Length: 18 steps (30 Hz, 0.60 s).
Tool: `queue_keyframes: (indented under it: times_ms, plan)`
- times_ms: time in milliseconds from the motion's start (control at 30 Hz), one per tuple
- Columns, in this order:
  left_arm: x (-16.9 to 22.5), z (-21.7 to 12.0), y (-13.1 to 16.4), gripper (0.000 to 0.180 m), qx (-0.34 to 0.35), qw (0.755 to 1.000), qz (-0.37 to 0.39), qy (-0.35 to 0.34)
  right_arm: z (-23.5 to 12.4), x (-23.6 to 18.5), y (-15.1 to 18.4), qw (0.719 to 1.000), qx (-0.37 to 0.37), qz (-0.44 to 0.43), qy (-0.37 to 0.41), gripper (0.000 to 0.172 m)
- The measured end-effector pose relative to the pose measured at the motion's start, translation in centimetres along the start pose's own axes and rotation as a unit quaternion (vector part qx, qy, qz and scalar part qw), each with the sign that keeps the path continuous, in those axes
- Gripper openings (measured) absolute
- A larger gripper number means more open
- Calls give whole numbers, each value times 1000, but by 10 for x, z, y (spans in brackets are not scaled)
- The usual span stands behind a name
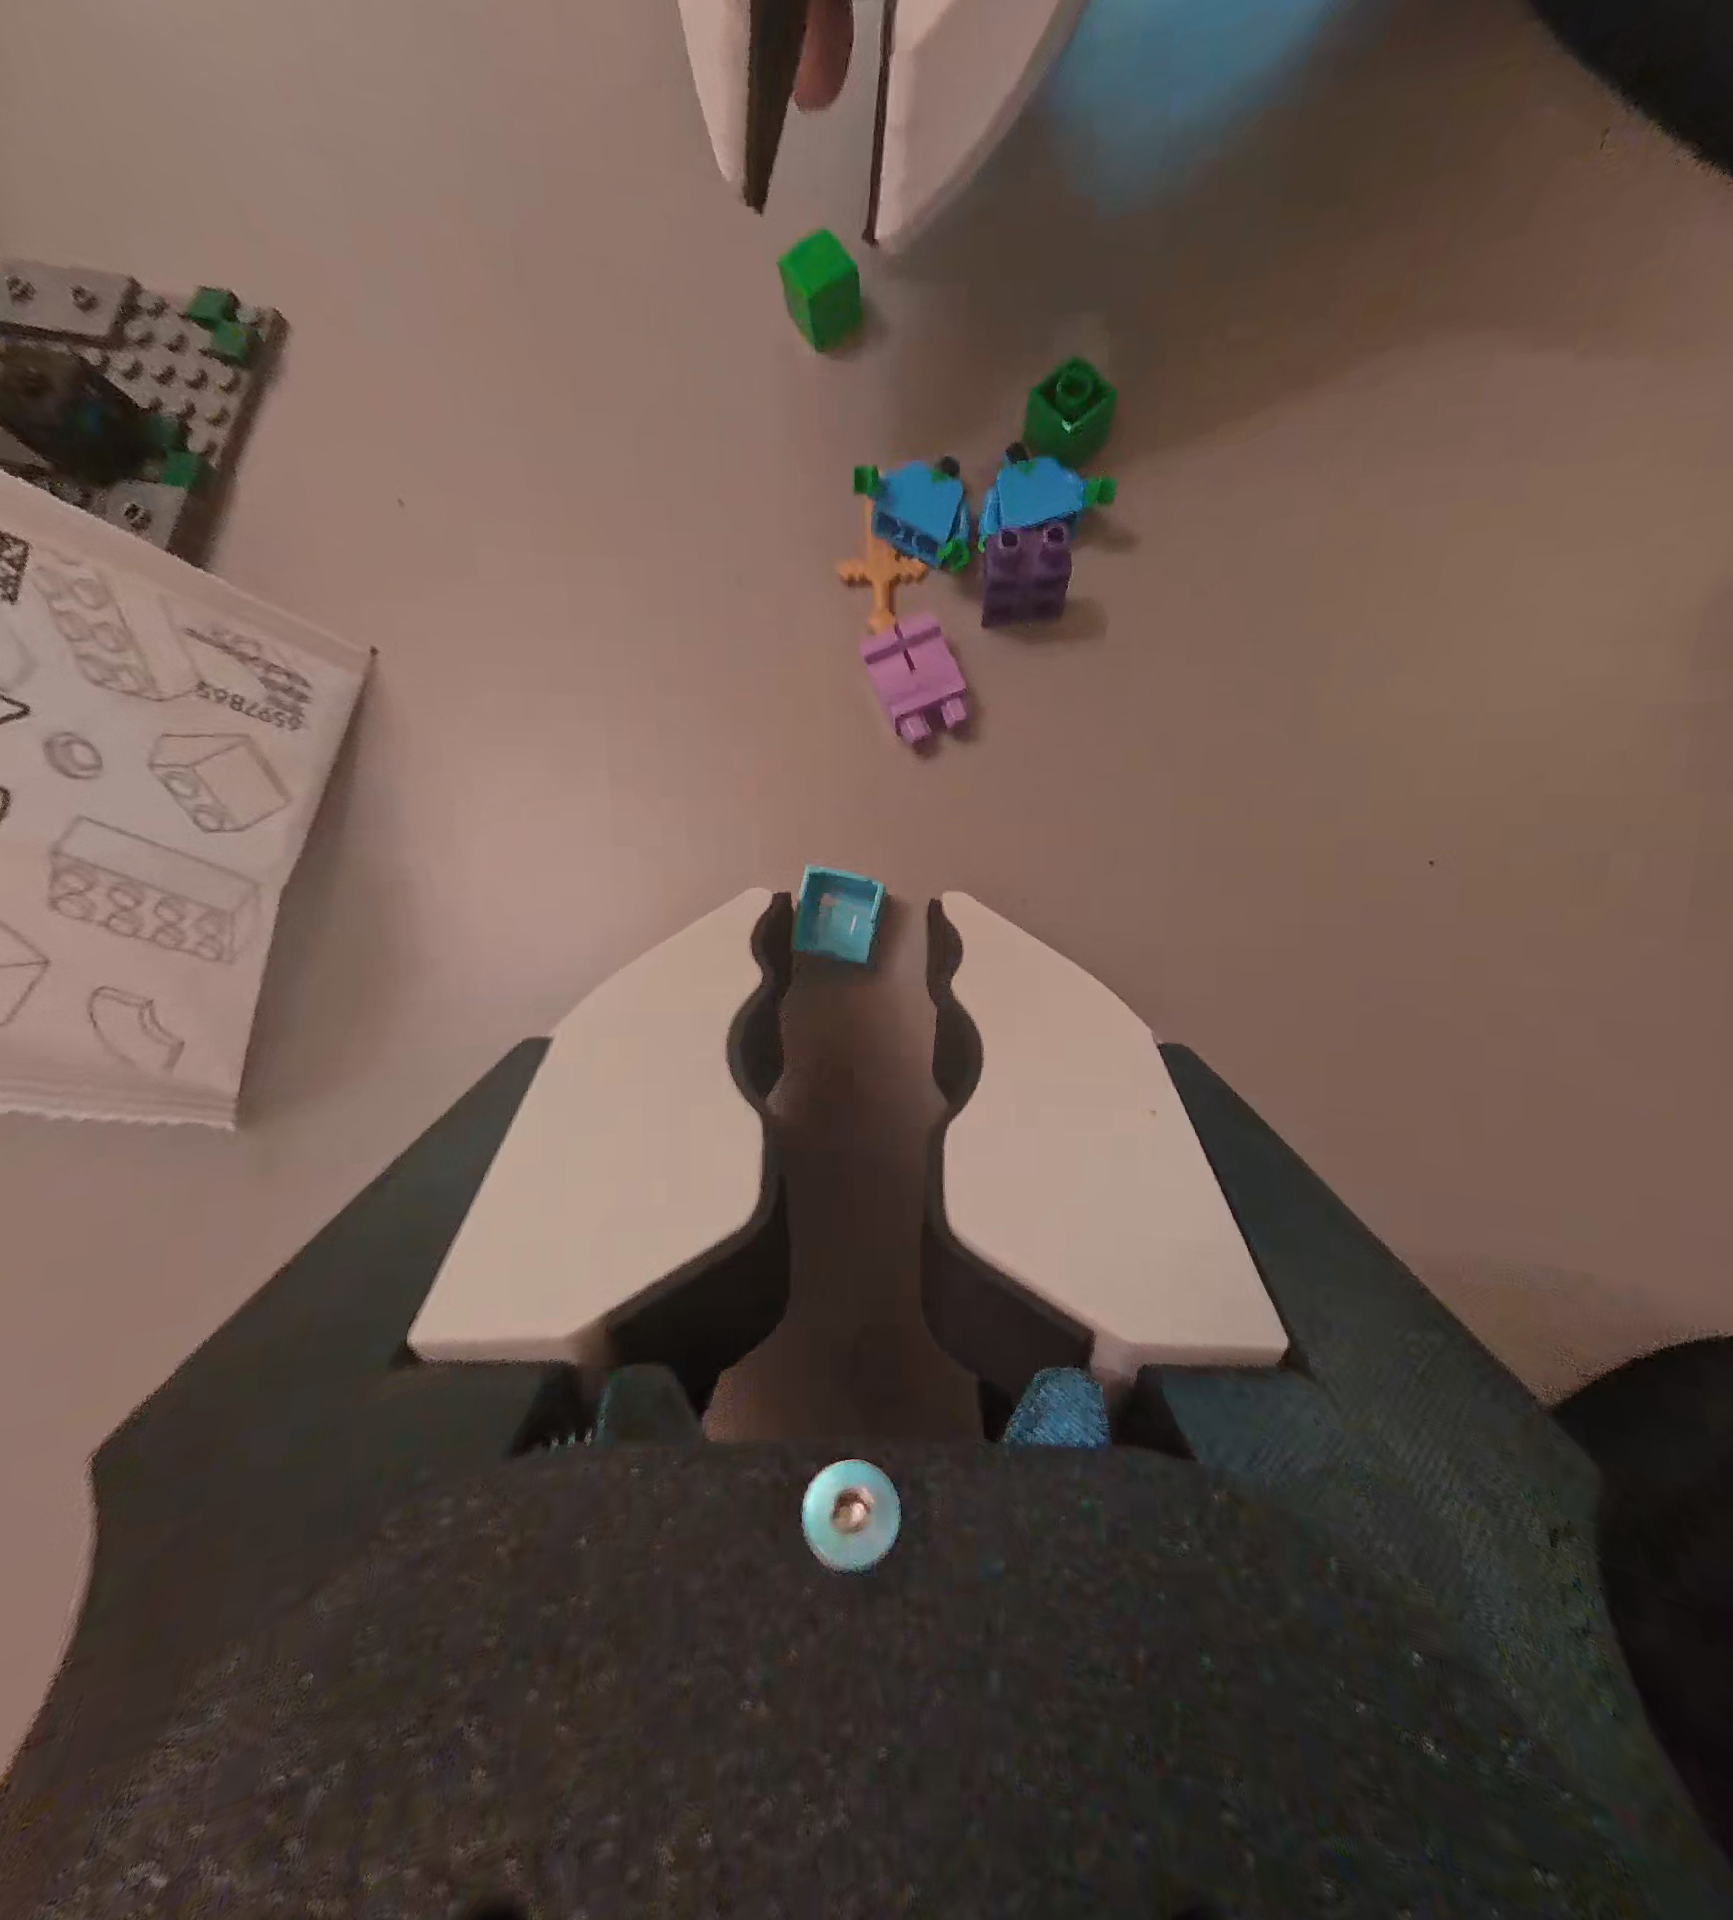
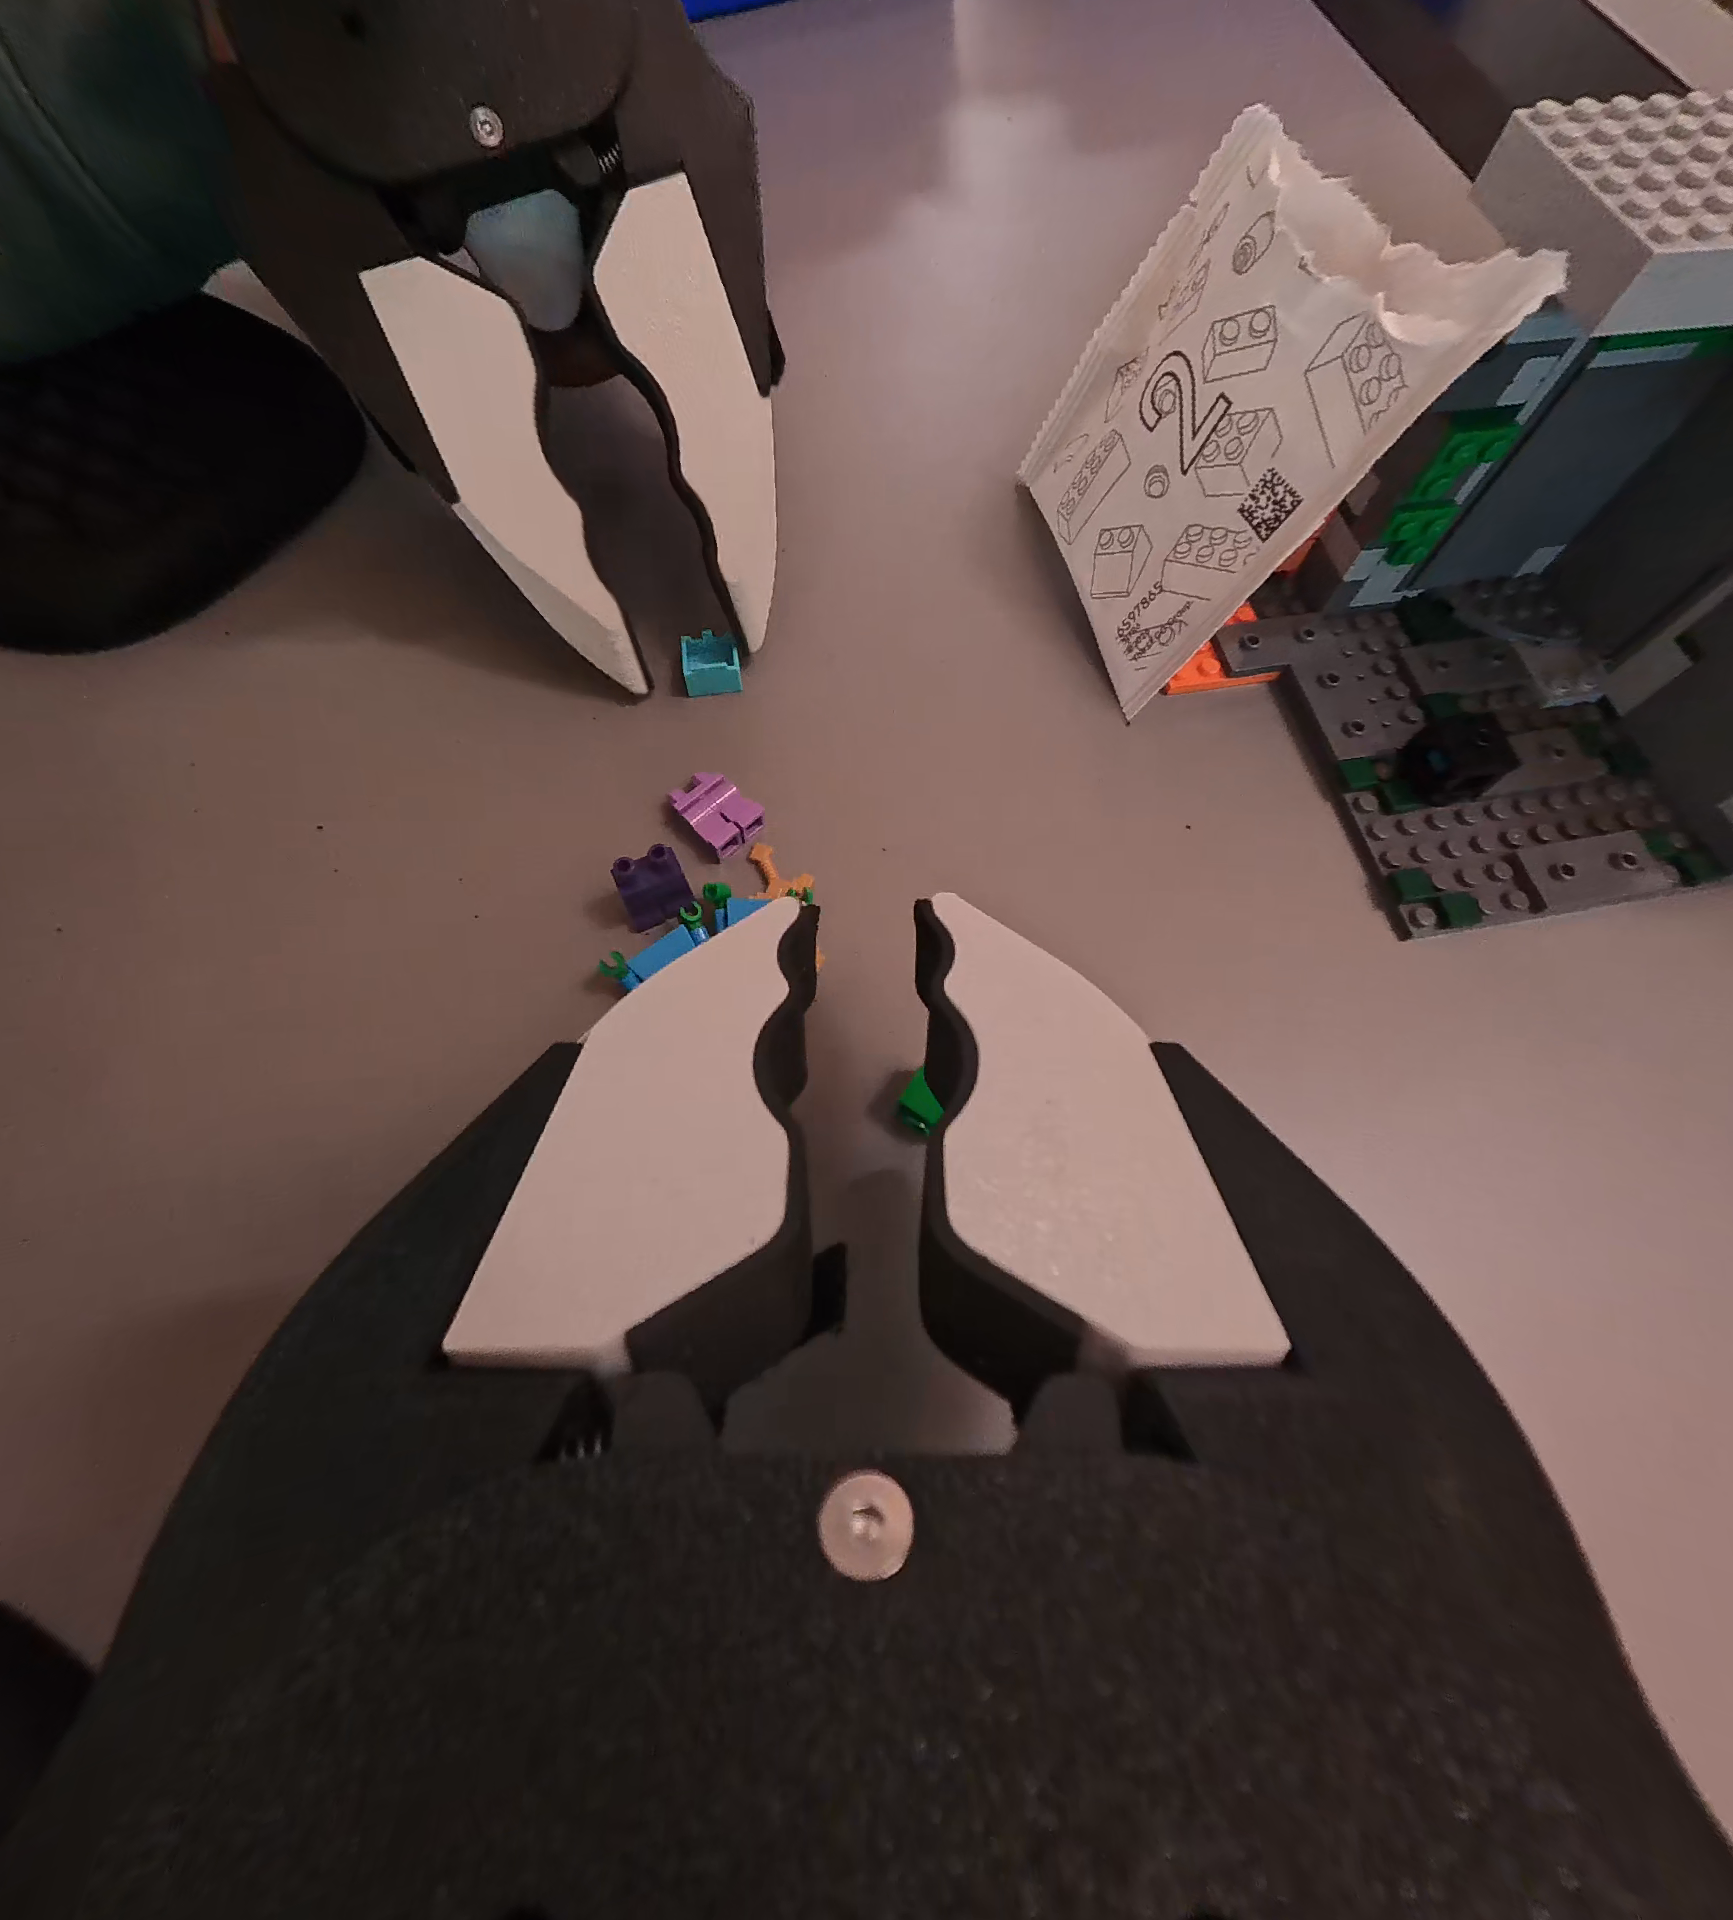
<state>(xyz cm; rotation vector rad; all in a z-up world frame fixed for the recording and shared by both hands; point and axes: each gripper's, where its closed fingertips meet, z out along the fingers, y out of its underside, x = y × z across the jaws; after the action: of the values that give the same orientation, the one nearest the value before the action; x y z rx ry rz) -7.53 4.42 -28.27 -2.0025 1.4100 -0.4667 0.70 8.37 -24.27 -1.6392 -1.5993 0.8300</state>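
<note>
Left claw [image 1: 854, 904]: jaws apart, tips down at the table [image 1: 1361, 935]. A small teal brick [image 1: 838, 923] stands between the tips with its hollow side up, close against one pad, with a clear gap to the other. It is not clamped.
Teal brick, from across the table: seen again at [image 2: 711, 665], resting on the table between the two white fingertips.
Right claw [image 2: 867, 914]: jaws apart, nothing between the tips. A green brick [image 2: 916, 1103] lies on the table beneath, beside the right finger.
Which claw is nearer: the left claw is at the teal brick; the right claw is well apart from it, facing it.
Between the two claws: a cluster of small parts, namely a lilac leg piece [image 1: 912, 681], a dark purple leg piece [image 1: 1026, 571], two blue torsos [image 1: 976, 504], a tan piece [image 1: 881, 571] and a second green brick [image 1: 1070, 410].
To the side: a torn paper bag [image 2: 1226, 416] leaning on a grey brick building [image 2: 1568, 623].
</note>
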Motion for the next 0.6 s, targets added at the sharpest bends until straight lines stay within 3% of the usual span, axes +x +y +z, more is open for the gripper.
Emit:
queue_keyframes:
  times_ms: [67,400,600]
  plan:
    - [-1,0,1,15,-9,1000,3,-4,0,0,1,1000,-4,-1,2,18]
    - [-6,-11,-6,14,19,1000,-6,-24,1,1,3,1000,-11,-1,7,17]
    - [-48,-32,-24,14,70,988,-12,-139,3,2,6,1000,-17,2,11,17]
